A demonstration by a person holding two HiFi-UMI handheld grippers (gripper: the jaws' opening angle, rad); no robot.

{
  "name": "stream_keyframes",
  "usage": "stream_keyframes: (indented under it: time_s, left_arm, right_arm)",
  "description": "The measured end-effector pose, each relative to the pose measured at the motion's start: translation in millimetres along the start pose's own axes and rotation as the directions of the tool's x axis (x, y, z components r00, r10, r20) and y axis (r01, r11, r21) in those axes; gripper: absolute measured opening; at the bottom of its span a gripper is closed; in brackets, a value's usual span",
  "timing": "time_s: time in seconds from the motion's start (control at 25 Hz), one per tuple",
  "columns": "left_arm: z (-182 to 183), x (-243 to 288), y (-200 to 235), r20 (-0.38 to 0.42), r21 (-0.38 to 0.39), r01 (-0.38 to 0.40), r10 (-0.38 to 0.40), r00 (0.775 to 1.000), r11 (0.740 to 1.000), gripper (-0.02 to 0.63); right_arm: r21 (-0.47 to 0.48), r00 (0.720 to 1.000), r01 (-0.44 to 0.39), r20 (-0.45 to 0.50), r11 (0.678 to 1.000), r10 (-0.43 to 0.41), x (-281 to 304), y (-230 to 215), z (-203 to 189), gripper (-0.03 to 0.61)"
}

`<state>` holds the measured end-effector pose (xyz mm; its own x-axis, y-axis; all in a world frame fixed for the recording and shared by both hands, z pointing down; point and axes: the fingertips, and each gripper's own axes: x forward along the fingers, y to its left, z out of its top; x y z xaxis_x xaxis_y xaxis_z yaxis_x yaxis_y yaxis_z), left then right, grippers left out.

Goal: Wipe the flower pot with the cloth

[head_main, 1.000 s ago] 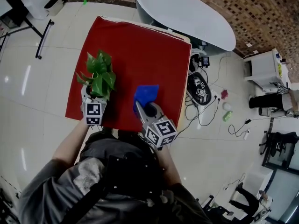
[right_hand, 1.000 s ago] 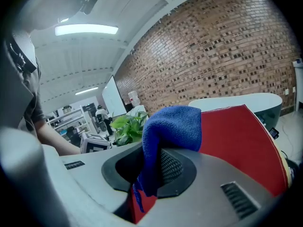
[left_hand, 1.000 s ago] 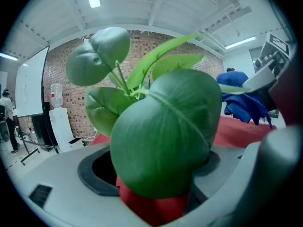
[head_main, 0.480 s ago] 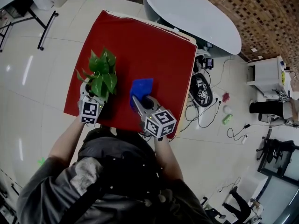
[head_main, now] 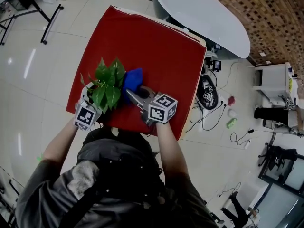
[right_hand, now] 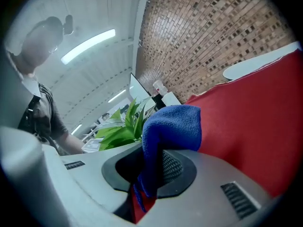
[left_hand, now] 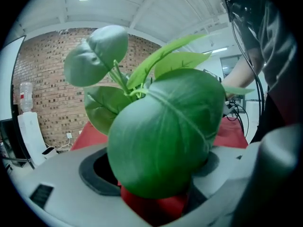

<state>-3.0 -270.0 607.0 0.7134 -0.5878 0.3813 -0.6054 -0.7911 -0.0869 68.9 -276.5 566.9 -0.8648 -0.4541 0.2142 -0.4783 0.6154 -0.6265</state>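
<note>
the left tongs (left_hand: 154, 197) stand released, jaws apart, with a broad leaf of the green leafy potted plant (head_main: 107, 82) between them; its pot is hidden under the leaves. just right of the plant, the right tongs (right_hand: 147, 174) are clenched on the blue terry cloth (right_hand: 173, 124), held up against the foliage. the plant stands on the red square surface (head_main: 156, 51); beyond the plant is a white oval table (head_main: 199, 11).

A red table cover (head_main: 156, 56) spans a square table standing on a glossy tiled floor (head_main: 33, 80). A white oval table (head_main: 199, 13) stands just beyond its far edge. To the right, black cables (head_main: 209, 115) lie on the floor near a green bottle (head_main: 231, 122) and a white cabinet (head_main: 273, 82).
</note>
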Motion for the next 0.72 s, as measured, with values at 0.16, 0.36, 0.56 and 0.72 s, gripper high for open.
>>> stream_keyframes:
  time_s: [0.16,0.36,0.56,0.72]
  left_arm:
    - [-4.5,0.6,0.2,0.005,0.0,0.016,-0.016,1.0,1.0,0.425]
    - [-7.9,2.0,3.0,0.006,-0.002,0.027,-0.027,1.0,1.0,0.423]
    - [-7.7,2.8,6.8,0.01,-0.014,0.05,-0.05,0.999,0.999,0.423]
    - [-5.8,-1.0,3.9,0.005,0.016,0.108,-0.109,0.994,0.994,0.423]
  right_arm:
    - [0.033,1.0,0.002,0.003,0.999,-0.002,12.4,-9.8,-5.6,0.078]
    - [0.088,0.999,0.021,-0.028,0.996,-0.019,24.3,-26.6,-19.0,0.078]
    - [0.074,0.995,0.066,-0.073,0.995,-0.061,32.1,-33.9,-25.5,0.078]
    - [0.001,0.98,0.105,-0.171,0.994,-0.103,33.2,-32.3,-39.2,0.078]
